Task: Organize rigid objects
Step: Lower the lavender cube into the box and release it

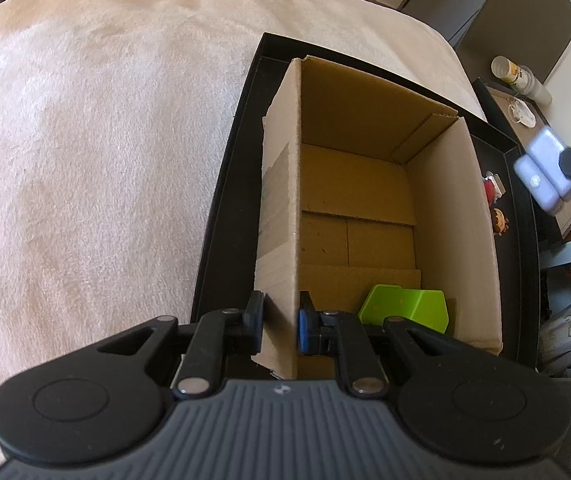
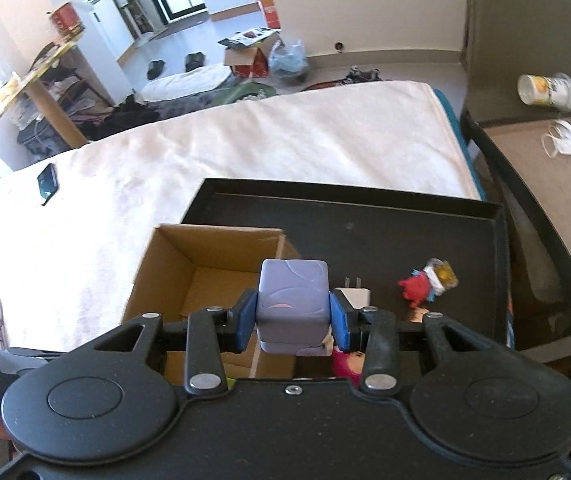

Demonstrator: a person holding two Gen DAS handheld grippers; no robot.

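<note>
An open cardboard box (image 1: 365, 184) stands in a black tray (image 1: 221, 208) on a cream blanket. A green plastic piece (image 1: 403, 306) lies on the box floor. My left gripper (image 1: 279, 320) is shut on the box's near left wall. My right gripper (image 2: 293, 316) is shut on a lavender block-shaped toy (image 2: 293, 300), held in the air beside the box (image 2: 205, 264). The same toy (image 1: 541, 172) shows blurred at the right edge of the left wrist view. A white charger plug (image 2: 353, 294), a red figure (image 2: 419, 286) and a pink figure (image 2: 347, 362) lie on the tray (image 2: 365, 232).
A side table (image 2: 557, 184) right of the tray carries a tipped cup (image 2: 553, 90) and a white mask (image 2: 567, 142). A dark phone (image 2: 47, 182) lies on the blanket (image 2: 245, 148). Small figures (image 1: 497, 208) sit on the tray right of the box.
</note>
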